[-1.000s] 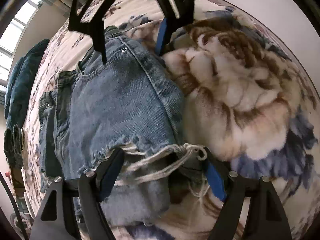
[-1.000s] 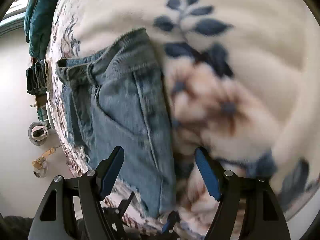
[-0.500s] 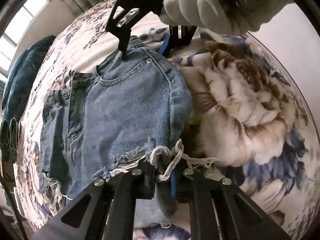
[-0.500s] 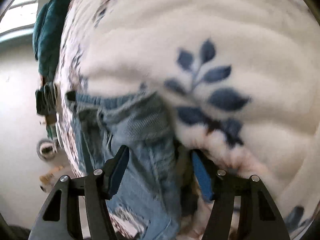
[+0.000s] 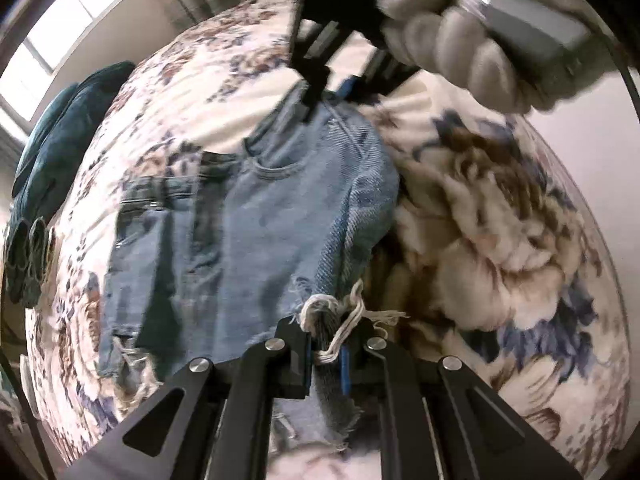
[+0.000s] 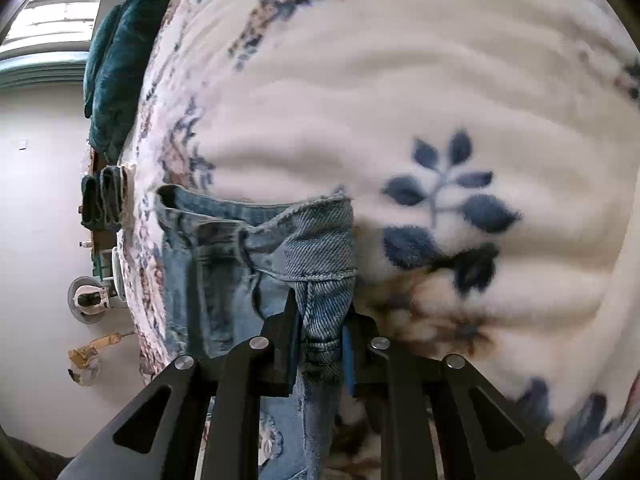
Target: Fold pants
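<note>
Bed covered by a cream fleece blanket with blue-and-brown floral print (image 5: 500, 240), on which lie faded blue denim cut-off shorts (image 5: 240, 240). Left gripper (image 5: 326, 354) pinches the frayed hem; right gripper (image 6: 320, 344) pinches the waistband edge. Risk: the hem grip holds mostly loose white threads, so tension during the fold may pull it free.

open blanket (image 5: 500, 240) right of shorts (image 5: 248, 232)
</note>
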Demonstrator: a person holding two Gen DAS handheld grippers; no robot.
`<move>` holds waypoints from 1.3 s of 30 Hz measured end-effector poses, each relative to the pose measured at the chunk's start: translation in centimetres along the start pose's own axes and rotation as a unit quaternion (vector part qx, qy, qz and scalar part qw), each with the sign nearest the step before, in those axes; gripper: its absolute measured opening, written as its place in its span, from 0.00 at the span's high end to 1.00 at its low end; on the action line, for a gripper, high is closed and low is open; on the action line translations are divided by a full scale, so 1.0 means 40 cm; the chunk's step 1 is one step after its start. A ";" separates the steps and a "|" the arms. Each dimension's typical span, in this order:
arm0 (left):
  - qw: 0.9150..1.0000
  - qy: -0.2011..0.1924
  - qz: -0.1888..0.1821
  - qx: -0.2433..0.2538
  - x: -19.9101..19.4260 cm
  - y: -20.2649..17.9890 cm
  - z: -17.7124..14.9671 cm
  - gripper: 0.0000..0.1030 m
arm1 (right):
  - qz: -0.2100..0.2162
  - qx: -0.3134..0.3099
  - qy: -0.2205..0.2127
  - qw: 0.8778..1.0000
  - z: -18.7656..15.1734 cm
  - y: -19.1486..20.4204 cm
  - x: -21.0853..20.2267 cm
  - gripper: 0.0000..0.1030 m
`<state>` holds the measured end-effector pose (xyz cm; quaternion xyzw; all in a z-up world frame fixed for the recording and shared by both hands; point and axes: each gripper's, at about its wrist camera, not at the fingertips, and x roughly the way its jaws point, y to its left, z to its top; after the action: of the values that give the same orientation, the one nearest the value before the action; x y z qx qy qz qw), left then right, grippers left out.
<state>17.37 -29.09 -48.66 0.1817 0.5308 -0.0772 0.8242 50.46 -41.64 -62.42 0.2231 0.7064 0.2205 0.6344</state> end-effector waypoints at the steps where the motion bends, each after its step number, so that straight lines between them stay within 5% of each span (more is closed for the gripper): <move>1: 1.000 -0.003 0.000 -0.010 -0.016 0.027 0.007 0.93 | 0.000 0.002 -0.002 1.000 0.000 0.009 -0.009 0.82; 7: 0.997 -0.012 -0.009 -0.071 -0.083 0.174 0.024 0.93 | 0.004 0.000 -0.018 1.000 -0.004 0.099 -0.071 0.83; 15: 0.989 -0.004 -0.015 -0.149 -0.116 0.420 -0.006 0.93 | 0.003 -0.021 -0.029 0.999 0.022 0.358 -0.048 0.83; 23: 0.972 0.034 -0.035 -0.230 -0.038 0.660 -0.084 0.93 | -0.023 -0.044 -0.009 0.999 0.081 0.615 0.139 0.83; 34: 0.935 0.125 -0.100 -0.318 0.147 0.828 -0.253 0.88 | -0.159 -0.068 0.060 0.983 0.104 0.762 0.490 0.82; 36: 0.923 0.143 -0.118 -0.337 0.170 0.841 -0.289 0.86 | -0.156 -0.072 0.080 0.982 0.104 0.782 0.522 0.75; 38: 0.916 0.160 -0.114 -0.350 0.173 0.854 -0.317 0.84 | -0.124 -0.082 0.097 0.984 0.101 0.819 0.541 0.35; 39: 0.913 0.167 -0.108 -0.356 0.167 0.859 -0.326 0.83 | -0.106 -0.088 0.096 0.986 0.099 0.837 0.537 0.24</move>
<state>20.16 8.02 -52.06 -0.1719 0.6696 0.0602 0.7200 53.53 -1.84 -60.03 0.0685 0.7613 0.2340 0.6009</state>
